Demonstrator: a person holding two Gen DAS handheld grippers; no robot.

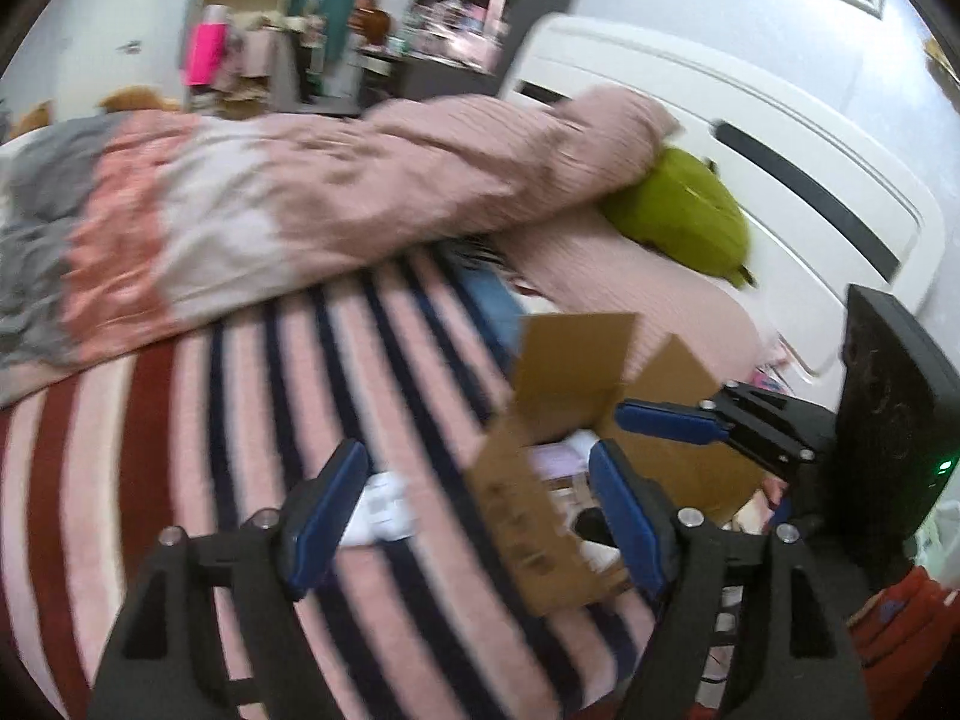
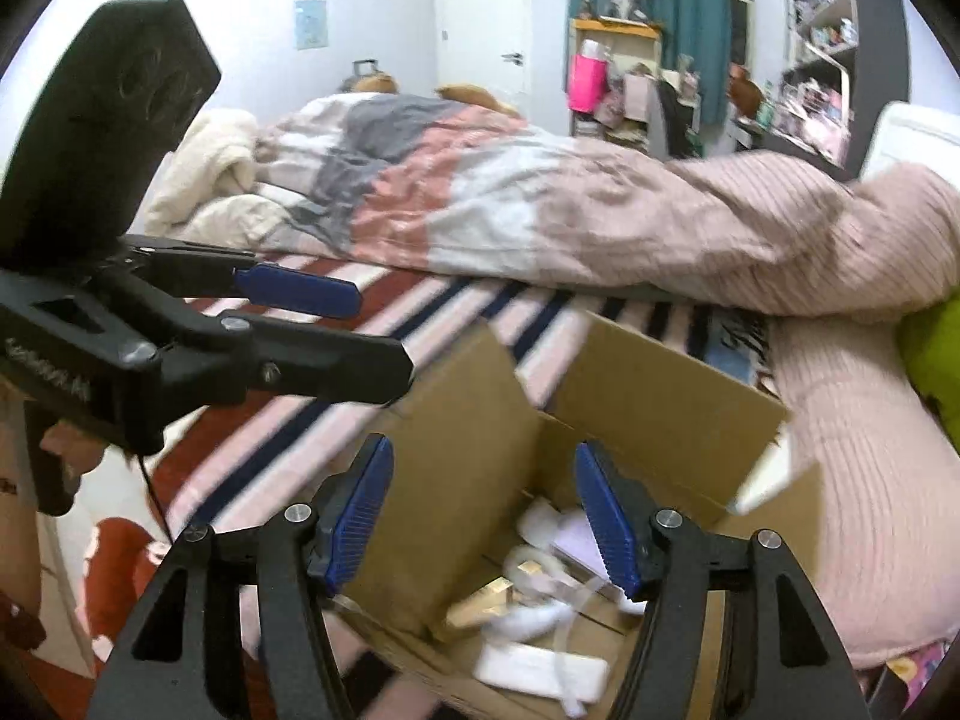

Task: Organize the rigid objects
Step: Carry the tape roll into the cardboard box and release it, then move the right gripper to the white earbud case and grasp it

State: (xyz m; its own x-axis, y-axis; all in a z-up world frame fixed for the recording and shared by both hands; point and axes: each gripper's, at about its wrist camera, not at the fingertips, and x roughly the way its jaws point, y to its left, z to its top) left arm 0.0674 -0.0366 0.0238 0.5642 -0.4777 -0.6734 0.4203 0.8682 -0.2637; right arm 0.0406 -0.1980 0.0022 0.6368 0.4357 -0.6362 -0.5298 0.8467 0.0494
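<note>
An open cardboard box [image 2: 480, 468] stands on the striped bed cover [image 2: 270, 438], holding several white and gold items [image 2: 540, 612]. It also shows in the left wrist view [image 1: 570, 396]. My right gripper [image 2: 483, 516] is open and empty, hovering just above the box opening. My left gripper [image 1: 474, 516] is open and empty, over the box's left flap. A white packet [image 1: 384, 510] lies on the striped cover [image 1: 180, 480] between my left fingers. The left gripper also appears at the left of the right wrist view [image 2: 366, 324].
A rumpled pink, white and grey duvet [image 1: 270, 210] lies across the bed behind the box. A green plush [image 1: 684, 216] rests against the white headboard [image 1: 780, 138]. Pink pillows [image 2: 870, 480] flank the box. Cluttered shelves [image 2: 822, 30] and a desk stand beyond the bed.
</note>
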